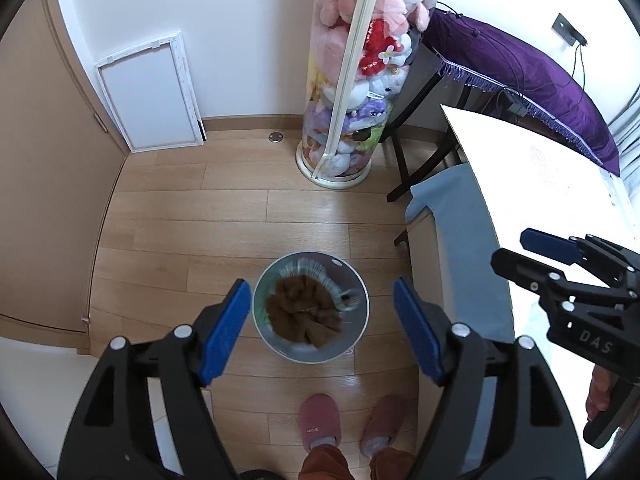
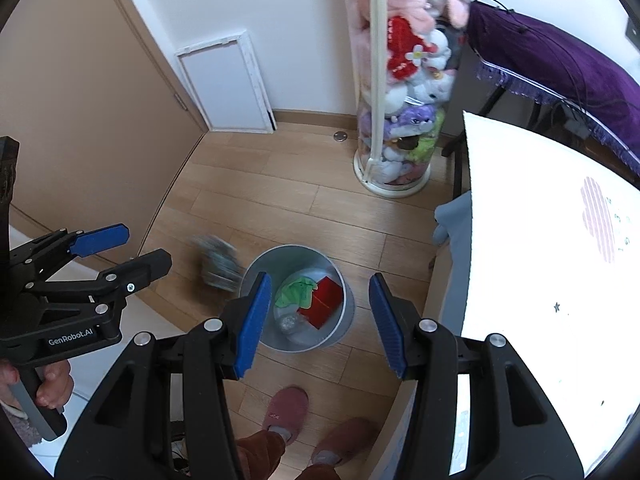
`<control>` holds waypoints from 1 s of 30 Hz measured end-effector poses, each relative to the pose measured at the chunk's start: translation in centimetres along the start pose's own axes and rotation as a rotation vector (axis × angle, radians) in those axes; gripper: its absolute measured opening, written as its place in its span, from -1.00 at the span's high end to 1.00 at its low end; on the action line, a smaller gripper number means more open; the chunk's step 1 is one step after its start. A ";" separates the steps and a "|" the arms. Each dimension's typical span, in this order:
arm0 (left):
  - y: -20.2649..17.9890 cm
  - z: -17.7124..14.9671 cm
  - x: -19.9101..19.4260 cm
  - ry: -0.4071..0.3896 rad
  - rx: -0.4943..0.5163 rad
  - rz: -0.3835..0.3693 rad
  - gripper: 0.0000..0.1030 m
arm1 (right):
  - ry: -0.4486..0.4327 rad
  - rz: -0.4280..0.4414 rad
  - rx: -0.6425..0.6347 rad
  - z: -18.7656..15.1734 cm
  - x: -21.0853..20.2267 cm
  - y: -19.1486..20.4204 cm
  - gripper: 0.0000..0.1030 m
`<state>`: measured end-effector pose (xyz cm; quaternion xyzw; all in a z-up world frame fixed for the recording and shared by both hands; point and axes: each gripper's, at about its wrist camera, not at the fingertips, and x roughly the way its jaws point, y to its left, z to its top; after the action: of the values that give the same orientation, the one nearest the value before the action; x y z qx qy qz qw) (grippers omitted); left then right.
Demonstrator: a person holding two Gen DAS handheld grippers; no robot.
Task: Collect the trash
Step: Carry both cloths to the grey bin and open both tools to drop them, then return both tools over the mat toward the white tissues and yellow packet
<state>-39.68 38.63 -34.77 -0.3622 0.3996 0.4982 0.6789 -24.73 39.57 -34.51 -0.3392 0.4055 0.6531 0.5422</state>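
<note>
Round grey bin (image 2: 344,312), upright on floor, open-topped; holds green wrapper (image 2: 294,294), red packet (image 2: 326,300); blurred bundle (image 2: 218,262) beside rim.

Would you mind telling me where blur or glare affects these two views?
Left wrist view: the brown item above the bin is smeared, and the tabletop is blown out white. Right wrist view: a blurred bundle beside the bin.

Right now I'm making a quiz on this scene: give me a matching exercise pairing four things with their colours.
Things:
1. trash bin
2. slippers
3. draped cloth
4. card in the bin

Colours:
A. purple
B. red
C. grey
D. pink

Pairs: 1-C, 2-D, 3-A, 4-B
</note>
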 end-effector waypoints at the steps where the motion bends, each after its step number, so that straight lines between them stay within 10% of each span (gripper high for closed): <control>1: -0.2 0.0 0.0 0.002 0.007 0.000 -0.45 | 0.000 -0.002 0.007 -0.1 -0.1 -0.2 0.04; 12: -4.0 0.9 -1.2 0.004 0.115 -0.020 -0.54 | -0.051 -0.046 0.142 -2.5 -3.9 -2.9 0.03; 30: -23.3 -0.7 -8.0 -0.039 0.608 -0.244 -0.54 | -0.235 -0.349 0.616 -16.9 -21.7 -12.9 -0.03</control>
<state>-18.75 29.32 -25.65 -0.1786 0.4707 0.2781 0.8181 -8.00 16.07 -24.86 -0.1470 0.4543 0.4324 0.7649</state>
